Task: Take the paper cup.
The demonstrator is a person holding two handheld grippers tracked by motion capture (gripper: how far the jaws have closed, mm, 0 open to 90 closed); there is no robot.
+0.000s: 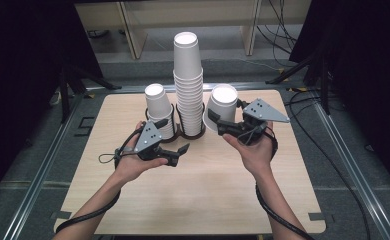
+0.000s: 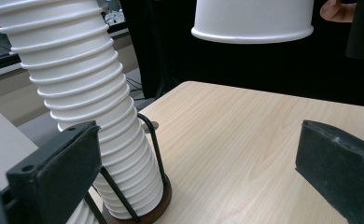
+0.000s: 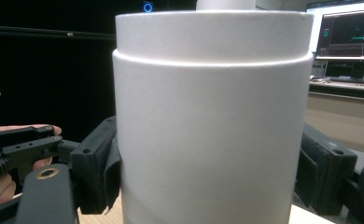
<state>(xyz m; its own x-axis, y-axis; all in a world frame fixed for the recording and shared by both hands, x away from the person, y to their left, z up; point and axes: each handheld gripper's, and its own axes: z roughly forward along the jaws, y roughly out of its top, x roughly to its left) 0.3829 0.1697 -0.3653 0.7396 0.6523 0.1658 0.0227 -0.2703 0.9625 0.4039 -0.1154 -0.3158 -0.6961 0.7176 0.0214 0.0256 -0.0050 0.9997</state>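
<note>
A: Starting at the left, what worried you?

B: The left gripper (image 1: 175, 154) hung over the table (image 1: 208, 190) with its jaws spread wide and nothing between them, just in front of the short stack of cups (image 1: 159, 111) in the wire holder (image 1: 193, 131). A careless swing could have clipped that stack or the holder

A: And the tall stack (image 1: 188, 82) in the middle?

B: That was the real risk, I judged. In the left gripper view it leaned visibly (image 2: 91, 107), so a knock from either side might have toppled it or dragged the holder across the wood

A: Then the right side?

B: The right gripper (image 1: 226, 123) had its jaws clamped on the single cup (image 1: 222, 107), upside down and lifted clear of the table, just right of the tall stack. Squeezed too hard, thin paper would buckle; held too loosely, it could slip and tilt

A: What couldn't you make out?

B: In the right gripper view the cup (image 3: 213, 121) sat so close that the stacks behind it were hidden. The holder's base was partly covered by the left gripper from above, and whether the held cup was one or two nested I couldn't tell
</note>
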